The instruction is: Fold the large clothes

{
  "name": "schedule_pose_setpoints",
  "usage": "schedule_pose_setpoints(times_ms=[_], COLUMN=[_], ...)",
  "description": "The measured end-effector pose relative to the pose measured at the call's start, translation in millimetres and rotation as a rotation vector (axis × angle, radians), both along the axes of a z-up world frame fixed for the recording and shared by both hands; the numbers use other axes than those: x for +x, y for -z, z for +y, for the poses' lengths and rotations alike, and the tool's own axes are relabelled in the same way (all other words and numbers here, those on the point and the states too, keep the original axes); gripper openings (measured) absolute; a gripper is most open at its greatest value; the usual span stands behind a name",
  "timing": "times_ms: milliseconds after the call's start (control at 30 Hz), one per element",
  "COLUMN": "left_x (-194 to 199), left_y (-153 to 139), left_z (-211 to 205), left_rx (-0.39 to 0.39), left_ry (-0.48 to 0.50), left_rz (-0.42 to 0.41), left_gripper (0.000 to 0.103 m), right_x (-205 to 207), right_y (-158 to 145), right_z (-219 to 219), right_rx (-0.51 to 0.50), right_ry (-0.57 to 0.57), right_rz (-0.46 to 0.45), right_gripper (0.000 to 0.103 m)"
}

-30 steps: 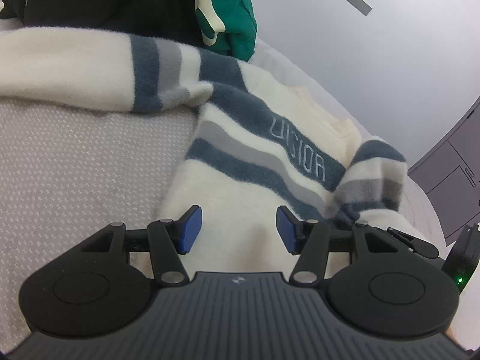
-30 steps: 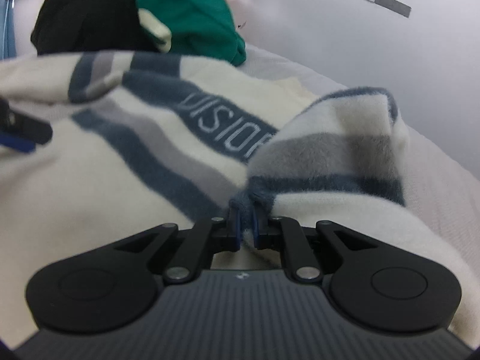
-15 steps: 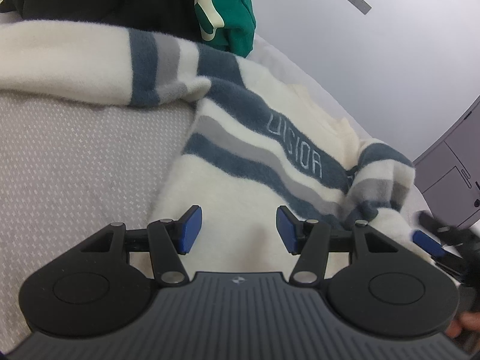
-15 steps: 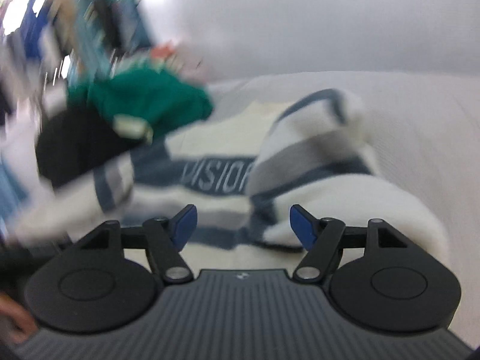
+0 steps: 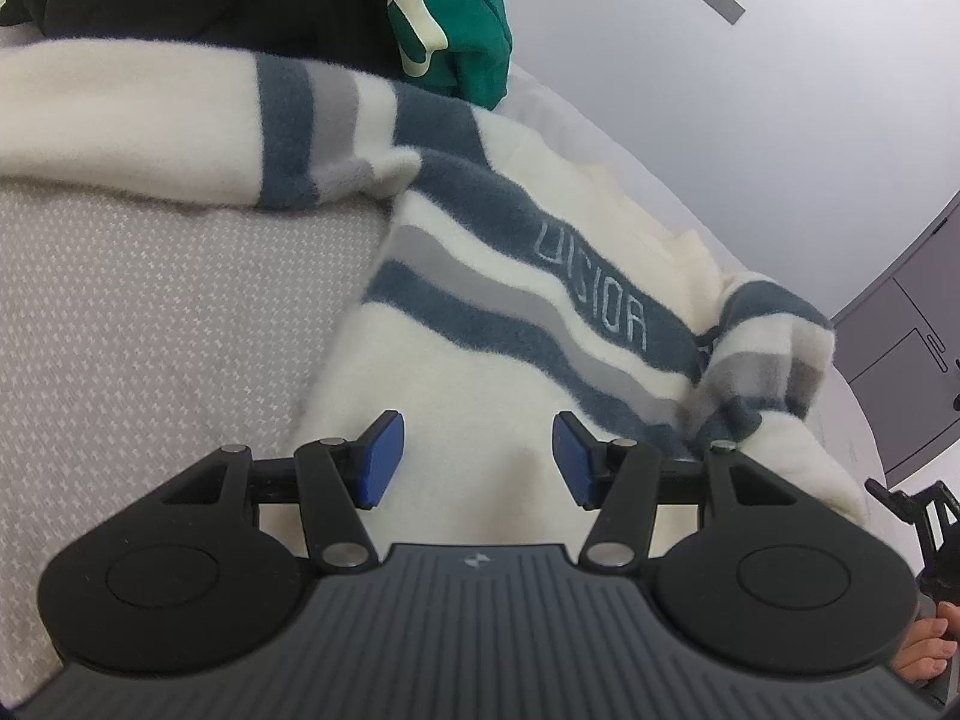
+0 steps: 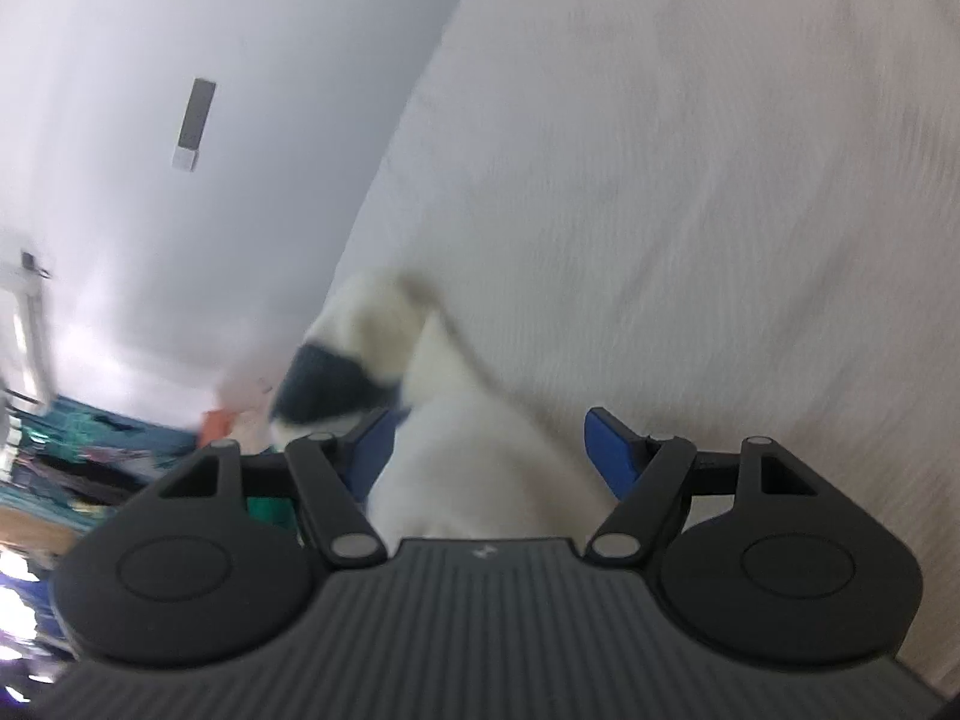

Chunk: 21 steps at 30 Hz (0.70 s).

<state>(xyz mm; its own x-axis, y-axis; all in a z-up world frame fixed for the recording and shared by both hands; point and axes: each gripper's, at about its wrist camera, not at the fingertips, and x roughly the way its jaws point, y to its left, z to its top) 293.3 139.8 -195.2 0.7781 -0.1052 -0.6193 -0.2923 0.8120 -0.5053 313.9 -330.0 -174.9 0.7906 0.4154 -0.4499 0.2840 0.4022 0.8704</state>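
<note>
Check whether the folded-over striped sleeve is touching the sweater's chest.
Touching. The left wrist view shows the sleeve lying directly on the sweater, overlapping its striped band with no gap.

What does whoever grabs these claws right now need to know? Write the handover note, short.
Left claw: open, hovering over the lower body of the striped sweater, holding nothing.
Right claw: jaws have just been opening; nothing gripped, cream knit below them.
Sweater lies face up on the bed; the right sleeve is folded in over the chest, the left sleeve stretches out sideways.
Left to do: fold in the left sleeve, then the body.
</note>
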Motion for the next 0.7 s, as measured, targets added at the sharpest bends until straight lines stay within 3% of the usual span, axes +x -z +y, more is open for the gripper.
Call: schedule_pose_setpoints(times_ms=[200,233,267,367,533,600,700], left_x=[0.4,0.4,0.6,0.7,0.5,0.0,-0.5], left_y=[0.2,0.1,0.2,0.3,-0.5,-1.5,-2.6], left_z=[-0.3,-0.3,-0.4,-0.3,-1.1,-1.6,-2.4], left_rx=[0.001,0.001,0.002,0.002,0.005,0.008,0.014], left_ry=[0.000,-0.001,-0.001,0.002,0.005,0.007,0.006], left_rz=[0.002,0.002,0.002,0.002,-0.002,-0.006,-0.006], left_gripper=[0.061,0.061,0.061,0.061,0.061,0.061,0.061], right_x=[3.8,3.4,3.4,3.8,-1.8,0.8,2.4], right_y=[-3.3,-4.0,-4.9,-8.7,-38.9,-53.8,-86.2], right_z=[22.3,23.5,24.3,23.1,9.8,1.7,-15.4], right_rx=[-0.123,-0.140,-0.150,-0.142,-0.211,-0.270,-0.474], right_ry=[-0.063,-0.068,-0.075,-0.075,-0.078,-0.084,-0.080], right_rz=[-0.008,-0.006,-0.004,-0.013,-0.050,-0.064,-0.115], right_gripper=[0.071,0.066,0.054,0.035,0.031,0.029,0.025])
